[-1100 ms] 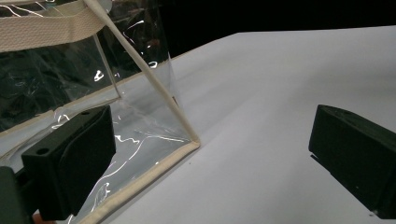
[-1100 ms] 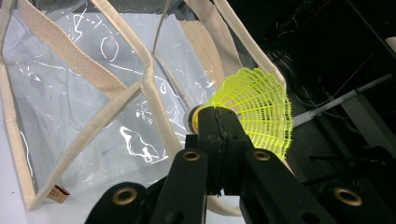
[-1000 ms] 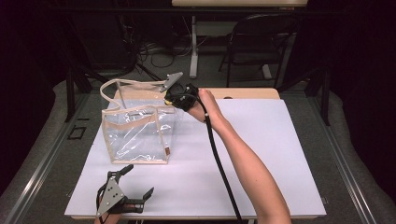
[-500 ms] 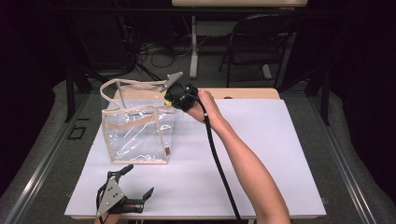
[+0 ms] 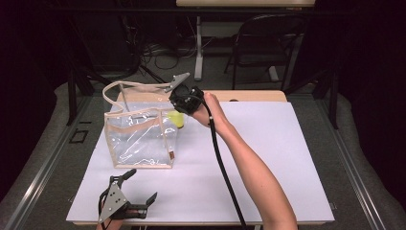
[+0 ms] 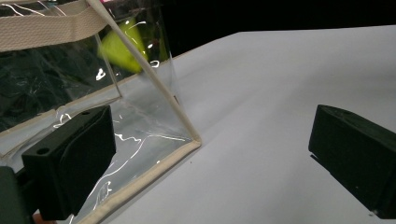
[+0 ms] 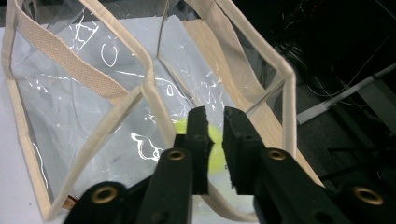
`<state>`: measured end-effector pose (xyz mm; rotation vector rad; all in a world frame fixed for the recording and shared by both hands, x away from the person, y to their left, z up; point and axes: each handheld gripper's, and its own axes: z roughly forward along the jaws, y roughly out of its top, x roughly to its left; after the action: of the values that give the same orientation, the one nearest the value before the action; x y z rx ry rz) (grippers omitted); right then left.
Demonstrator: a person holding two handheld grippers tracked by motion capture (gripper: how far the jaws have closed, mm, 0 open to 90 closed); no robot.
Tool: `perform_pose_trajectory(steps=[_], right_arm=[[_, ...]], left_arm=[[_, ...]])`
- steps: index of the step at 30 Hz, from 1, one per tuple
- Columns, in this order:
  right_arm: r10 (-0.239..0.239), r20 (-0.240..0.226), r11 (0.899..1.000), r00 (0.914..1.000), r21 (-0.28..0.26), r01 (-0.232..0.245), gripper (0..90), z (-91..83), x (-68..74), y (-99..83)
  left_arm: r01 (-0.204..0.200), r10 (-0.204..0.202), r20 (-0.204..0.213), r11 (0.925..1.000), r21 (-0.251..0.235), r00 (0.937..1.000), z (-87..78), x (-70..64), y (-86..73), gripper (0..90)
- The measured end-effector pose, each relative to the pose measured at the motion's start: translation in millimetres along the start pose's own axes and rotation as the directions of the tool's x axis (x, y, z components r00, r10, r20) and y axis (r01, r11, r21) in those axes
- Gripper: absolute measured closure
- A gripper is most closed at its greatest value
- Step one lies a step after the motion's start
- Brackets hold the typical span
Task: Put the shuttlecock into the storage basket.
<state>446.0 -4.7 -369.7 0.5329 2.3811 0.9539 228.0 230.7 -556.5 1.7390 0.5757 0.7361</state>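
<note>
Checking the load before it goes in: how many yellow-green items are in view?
1: a single yellow-green item beside the clear bag's right wall, just beyond the right gripper. Others could be hidden.

The yellow object (image 7: 215, 148) was mostly hidden behind the right tool (image 7: 215, 122), and blurred through the clear bag (image 6: 60, 88).

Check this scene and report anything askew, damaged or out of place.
Nothing is spilled or broken. The clear bag stands upright on the white board, its plastic walls creased. A yellow-green object shows at the bag's far right corner, below the right gripper; whether it lies inside the bag is unclear. The left gripper rests open near the front edge.
</note>
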Motion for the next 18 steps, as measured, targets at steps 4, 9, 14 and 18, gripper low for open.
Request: perform_pose_trajectory(steps=[4, 9, 14, 18], right_arm=[[0.015, -0.002, 1.000, 0.9999, -0.024, -0.015, 64.6, -5.8, -0.7, -3.4], [0.066, -0.022, 0.997, 0.9976, -0.035, -0.067, 36.4, -16.9, -3.7, -11.8], [0.114, -0.034, 0.992, 0.9929, -0.054, -0.116, 15.0, -25.0, -8.7, -26.8], [0.142, -0.042, 0.988, 0.9890, -0.062, -0.144, 11.1, -28.2, -12.1, -35.6]], left_arm=[[0.001, -0.001, 0.000, 1.0000, 0.000, 1.0000, 0.0, 0.0, -0.1, 0.6], [0.000, 0.000, 0.001, 1.0000, 0.000, 1.0000, 0.6, -0.6, 0.0, 0.6], [0.002, -0.002, 0.001, 1.0000, 0.002, 1.0000, 2.2, -0.6, -0.2, 0.6], [0.001, -0.001, 0.002, 1.0000, 0.004, 1.0000, 3.3, -1.5, 0.1, 0.6]])
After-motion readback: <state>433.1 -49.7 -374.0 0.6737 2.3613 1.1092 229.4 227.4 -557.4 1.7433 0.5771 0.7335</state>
